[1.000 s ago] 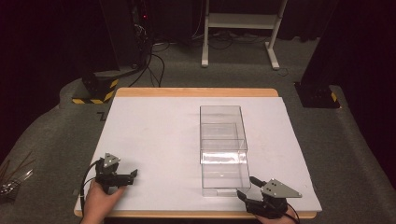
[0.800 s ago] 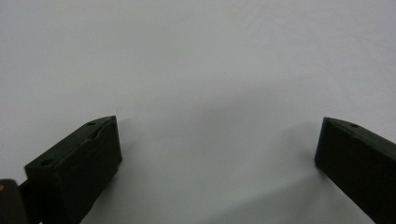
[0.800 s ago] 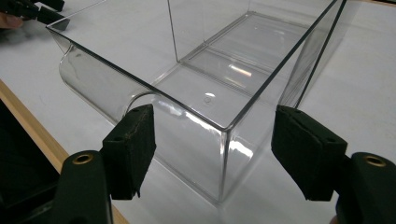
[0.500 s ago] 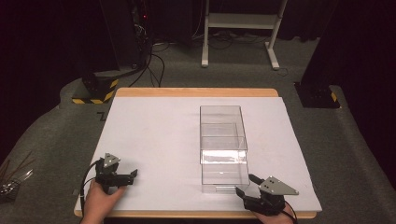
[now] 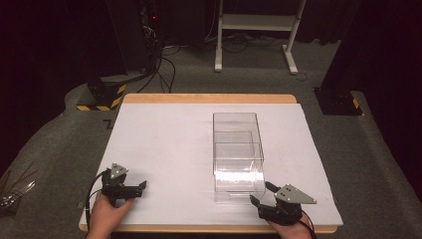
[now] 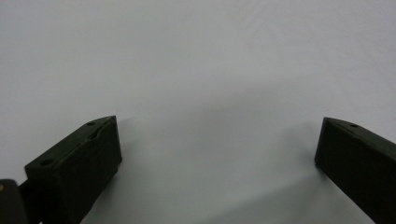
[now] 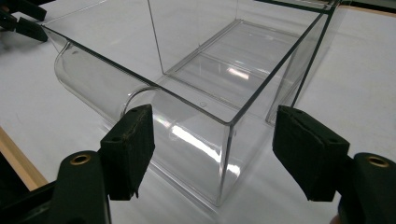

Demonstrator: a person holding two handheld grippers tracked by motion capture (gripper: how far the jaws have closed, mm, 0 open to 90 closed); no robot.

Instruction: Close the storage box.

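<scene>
A clear plastic box (image 5: 238, 149), open at the top, lies lengthwise on the white sheet (image 5: 164, 144), right of the middle. My right gripper (image 5: 261, 193) sits just off its near right corner. In the right gripper view the jaws of my right gripper (image 7: 212, 140) are opening, with the corner of the clear box (image 7: 224, 74) standing ahead of them and neither pad pressing on it. My left gripper (image 5: 142, 186) rests at the near left of the sheet. In its own view my left gripper (image 6: 217, 140) is open wide over bare white surface.
The sheet covers a wooden table whose edge (image 5: 209, 98) shows at the back and front. On the floor beyond are cables (image 5: 164, 64), a yellow-and-black striped base (image 5: 102, 97), a white stand (image 5: 259, 30) and a black foot (image 5: 338, 102) at the right.
My right gripper has edged slightly toward the box's near corner and its jaws stand wider. The left hand and the box have stayed put.
</scene>
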